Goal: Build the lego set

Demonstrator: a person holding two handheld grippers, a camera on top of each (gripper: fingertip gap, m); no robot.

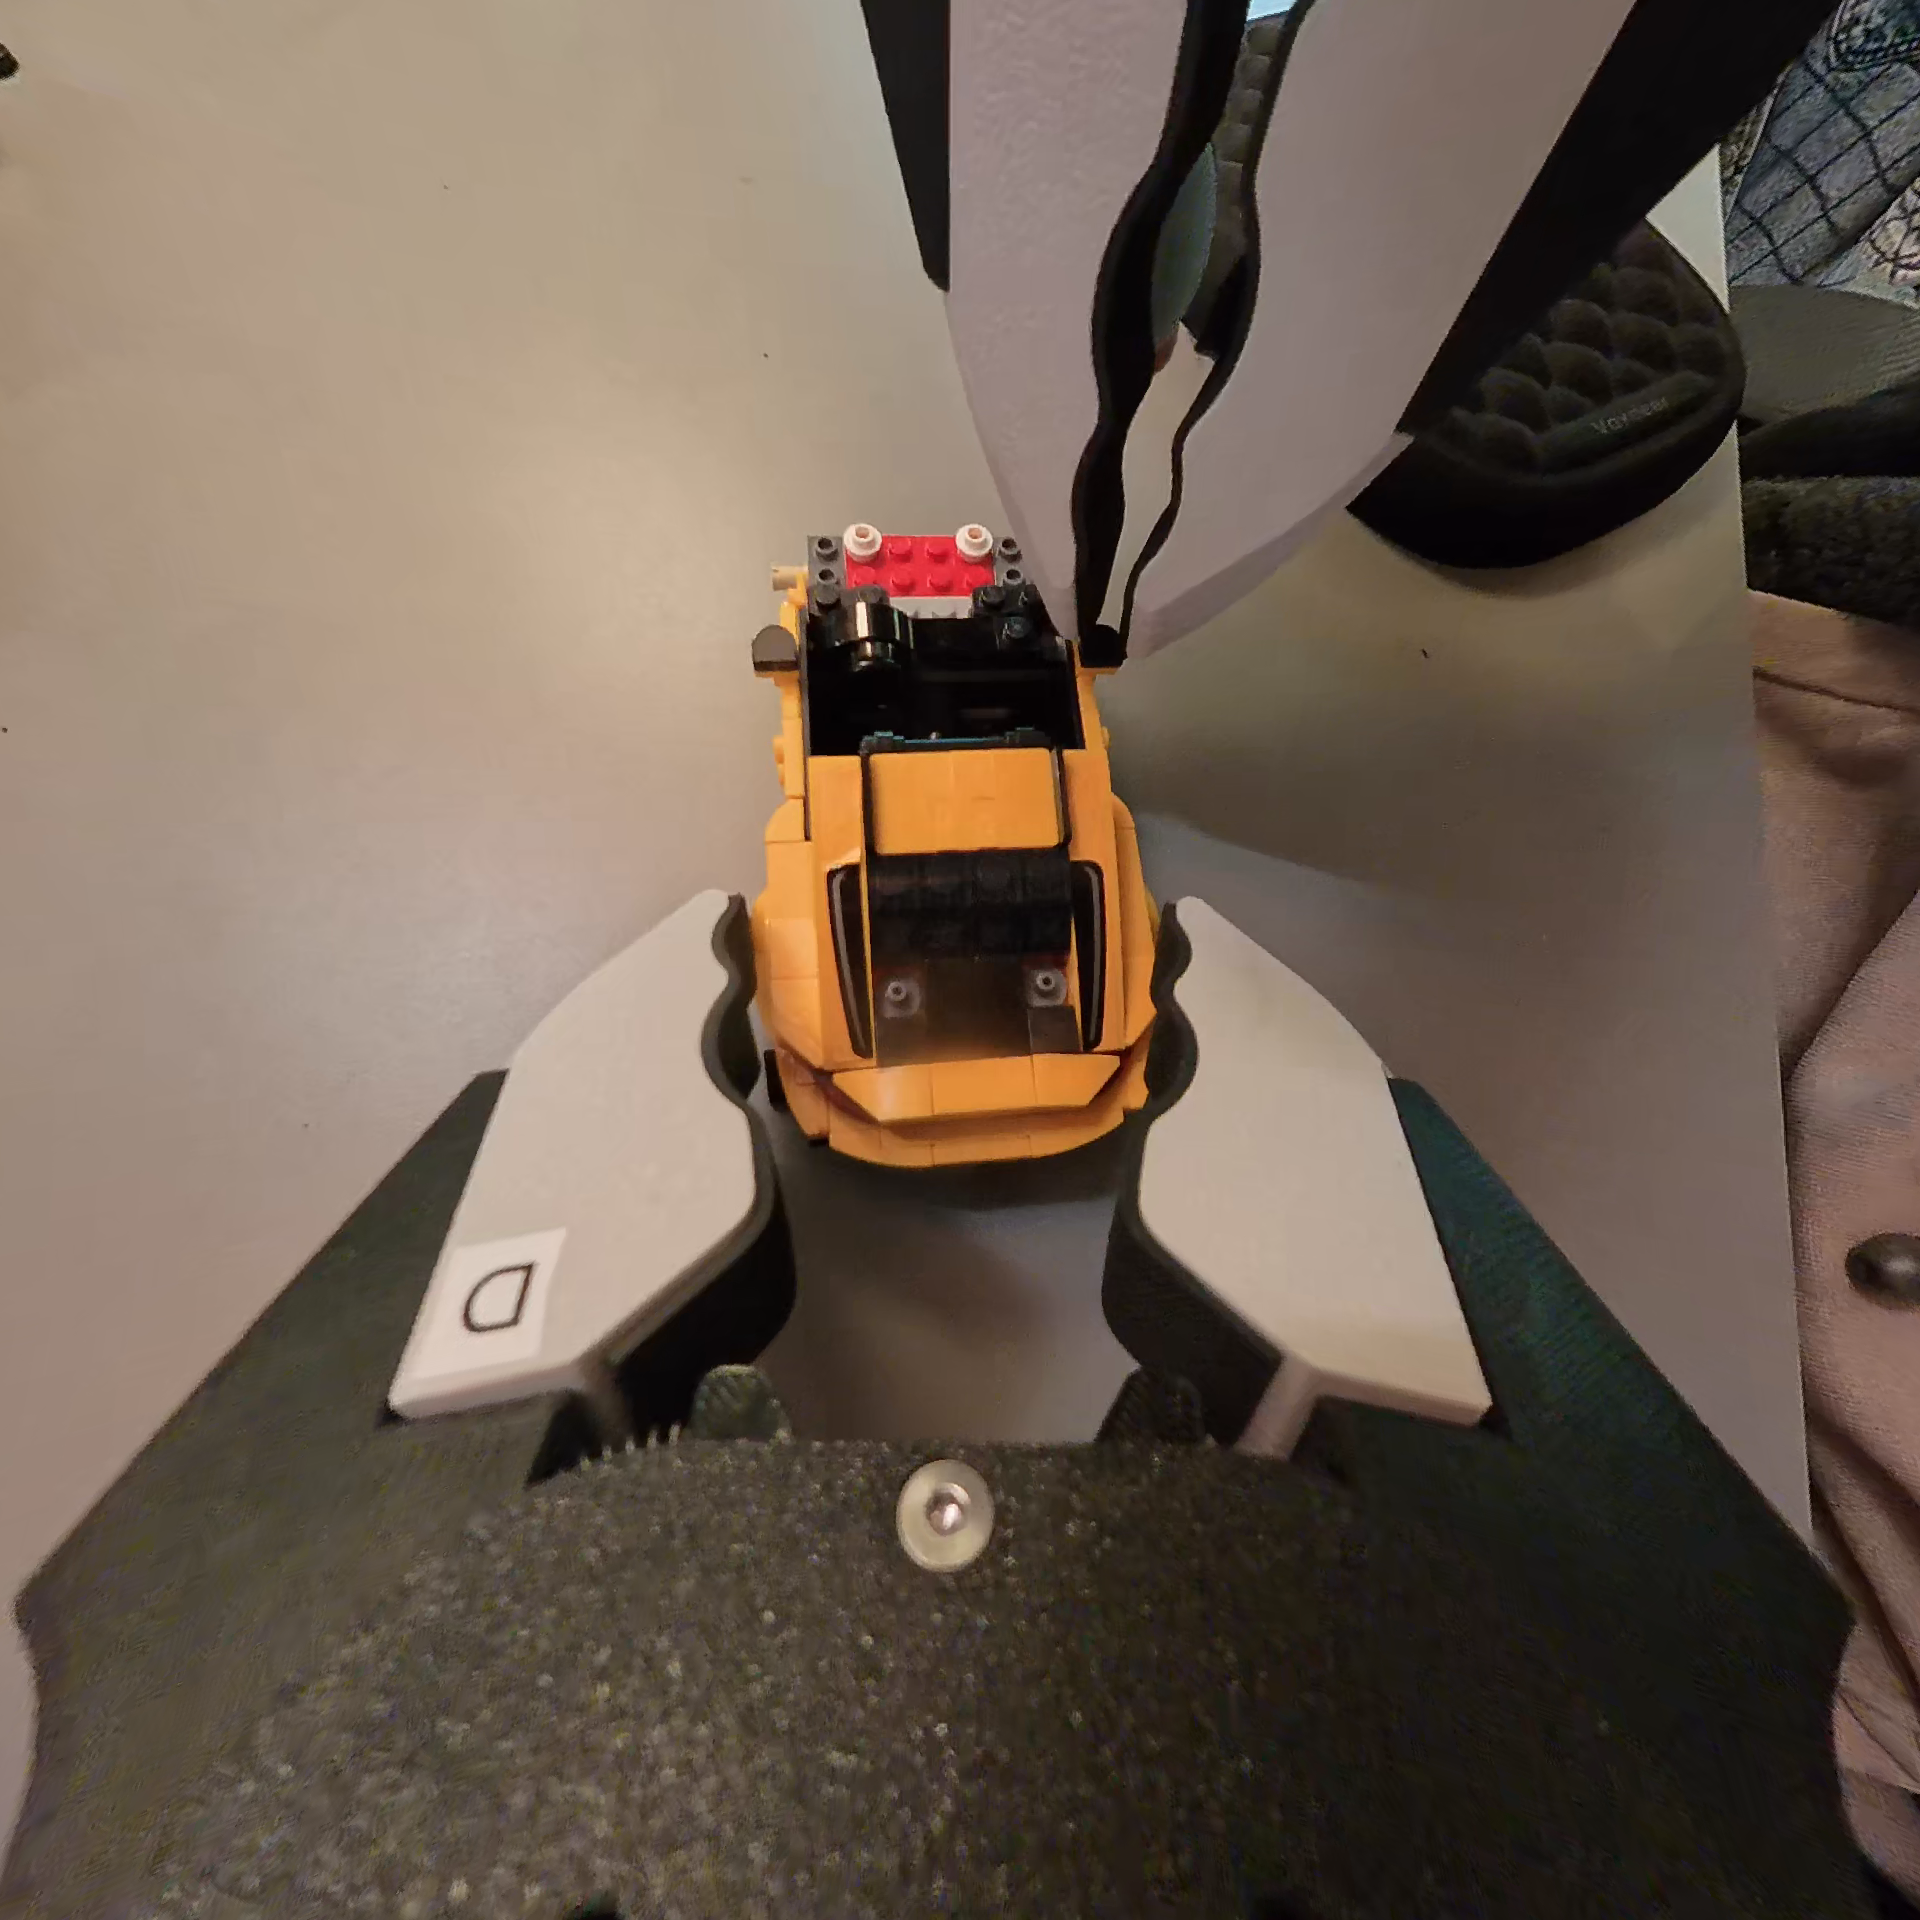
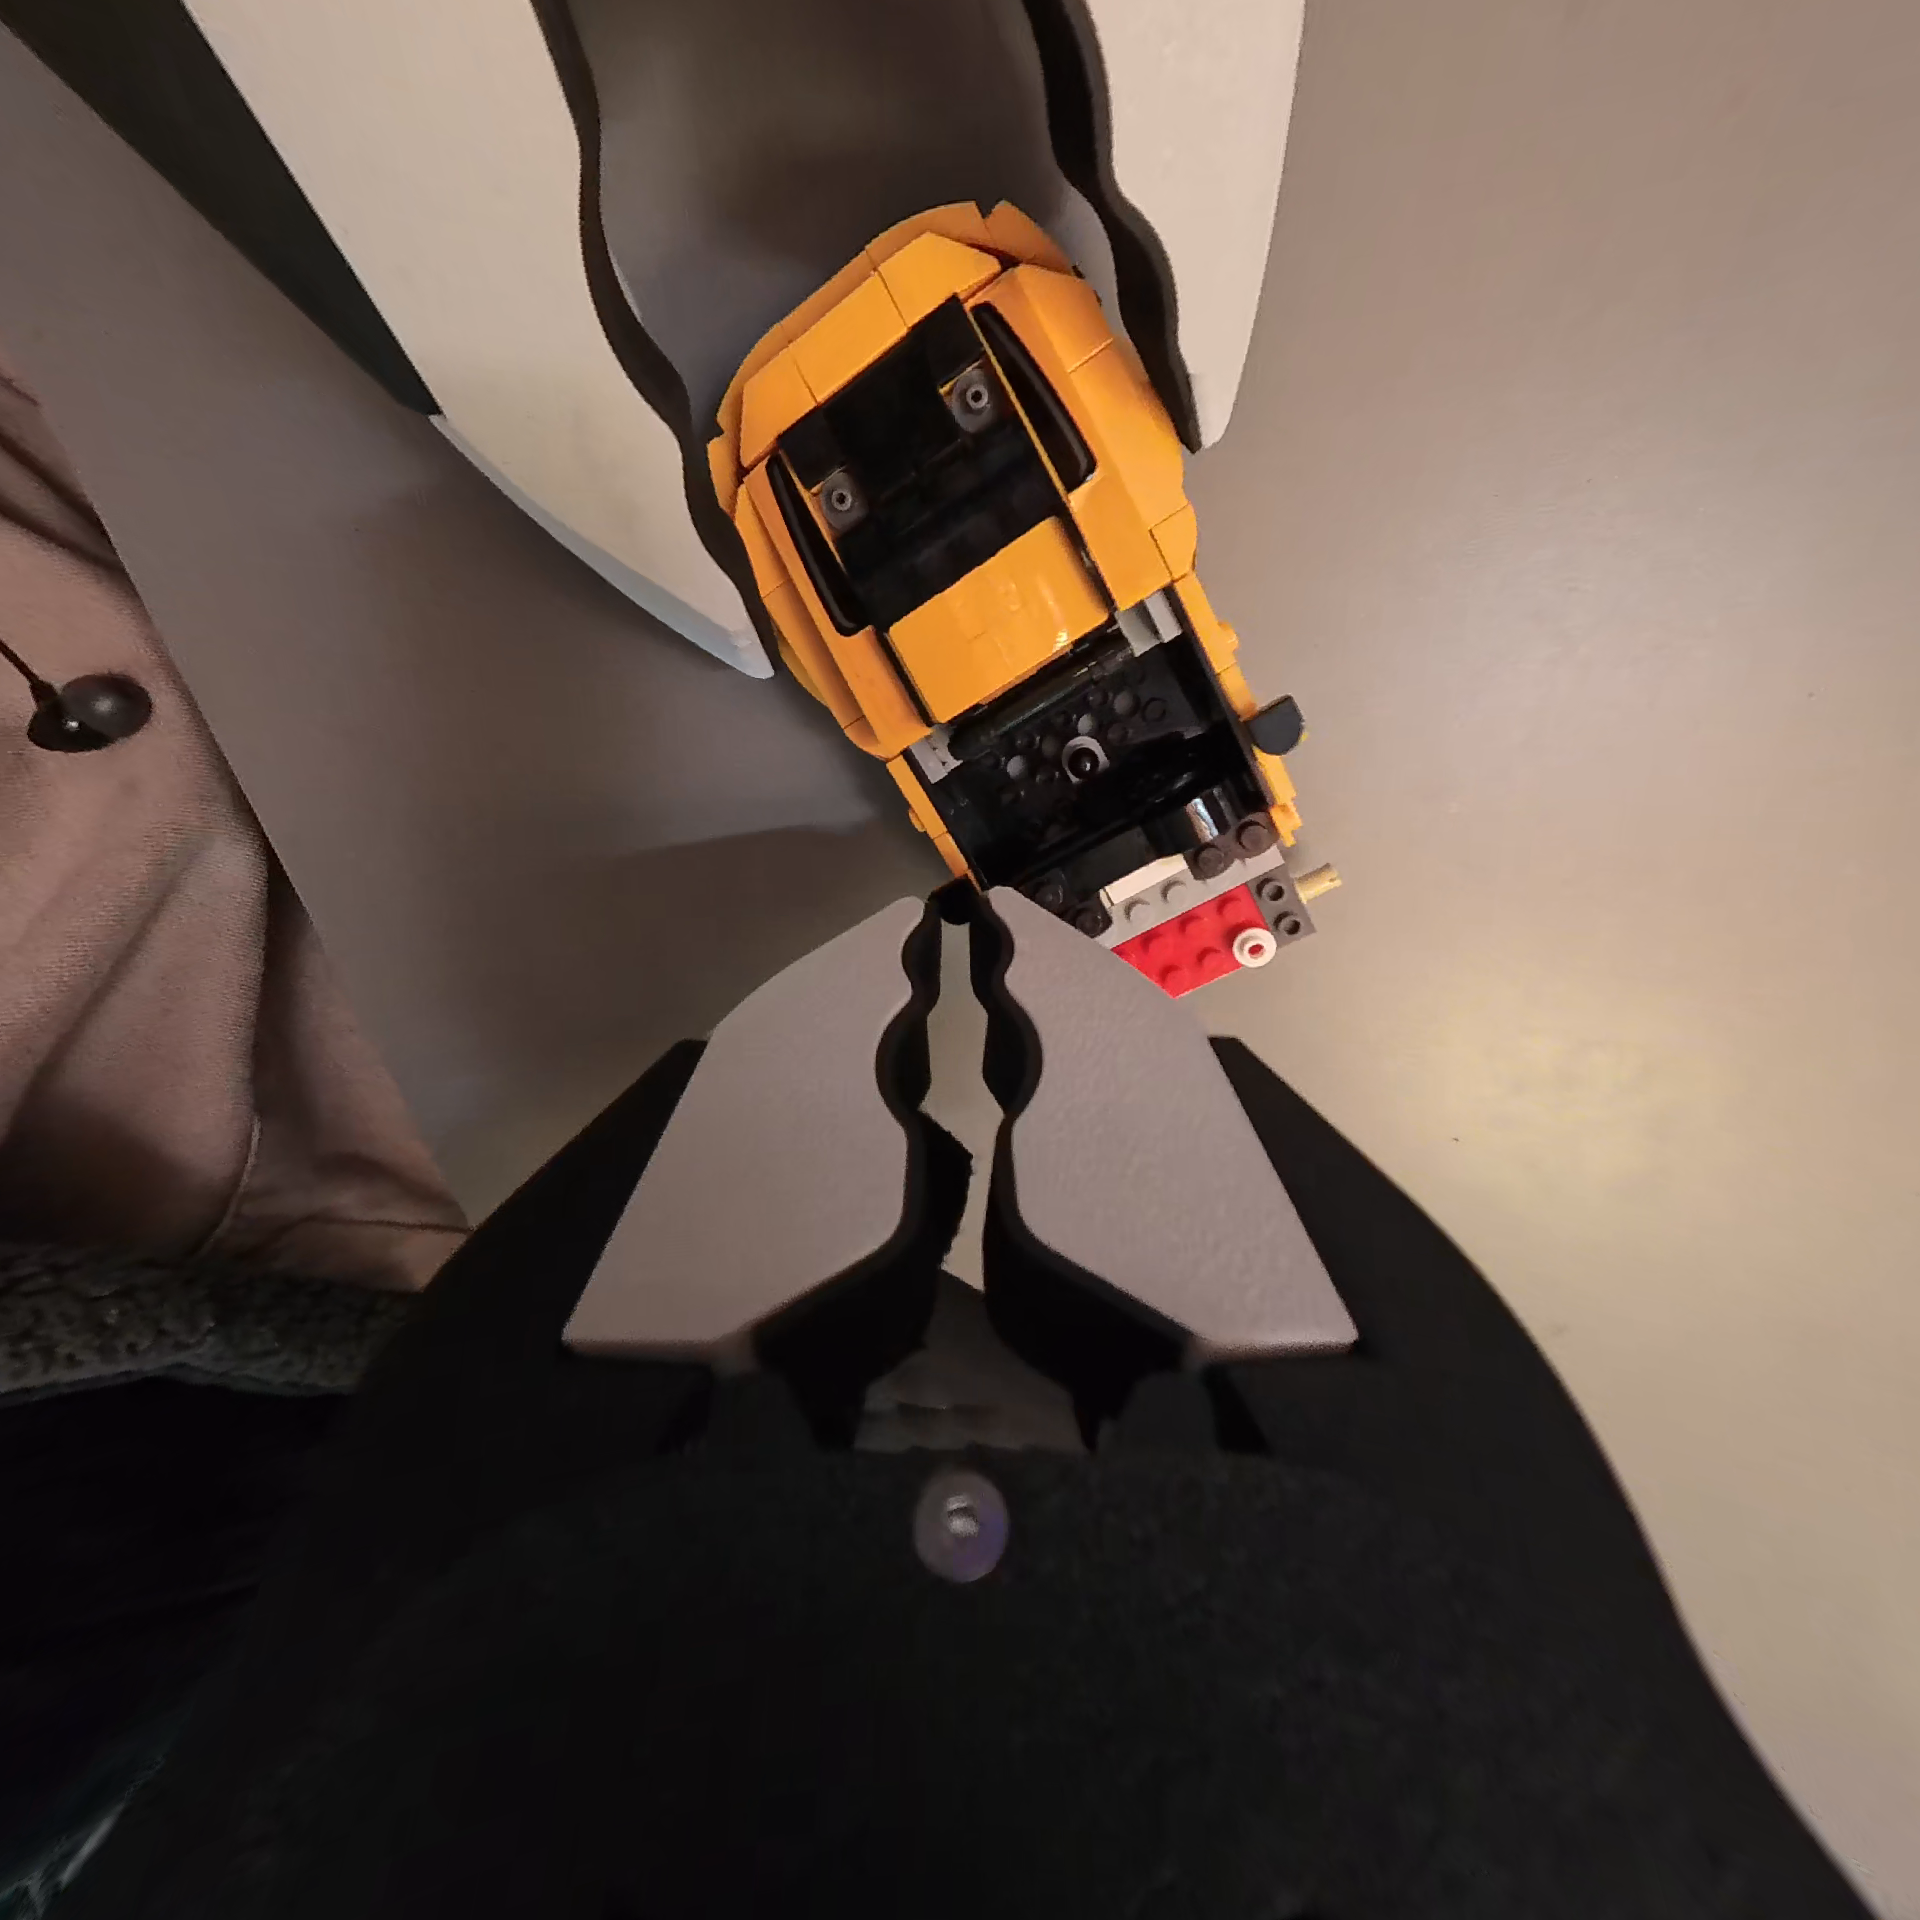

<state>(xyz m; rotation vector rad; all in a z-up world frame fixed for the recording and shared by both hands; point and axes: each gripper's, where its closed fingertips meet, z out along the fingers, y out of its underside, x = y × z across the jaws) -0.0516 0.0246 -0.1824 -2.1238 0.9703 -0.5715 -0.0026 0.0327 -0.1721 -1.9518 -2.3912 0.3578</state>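
A yellow brick-built car [image 1: 956, 831] with an open black cabin and a red plate [image 1: 930, 566] at its far end stands on the white table [image 1: 416, 520]. My left gripper [image 1: 954, 920] straddles the car's near end, both dark pads pressed on its sides. The right wrist view shows the same hold on the car [image 2: 987, 582] by the left gripper [image 2: 977, 551]. My right gripper [image 2: 956, 914] is nearly closed, its tips pinching a small black piece [image 2: 951, 902] at the cabin's side edge. In the left wrist view it [image 1: 1103, 636] reaches in from above.
A black textured cushion [image 1: 1579, 416] lies at the table's far right edge. A person's beige garment with a dark button [image 2: 94, 707] is beside the table. A matching small black rounded piece [image 1: 771, 649] sticks out on the car's other side. Across from one pair of fingers to the other is roughly 6 cm.
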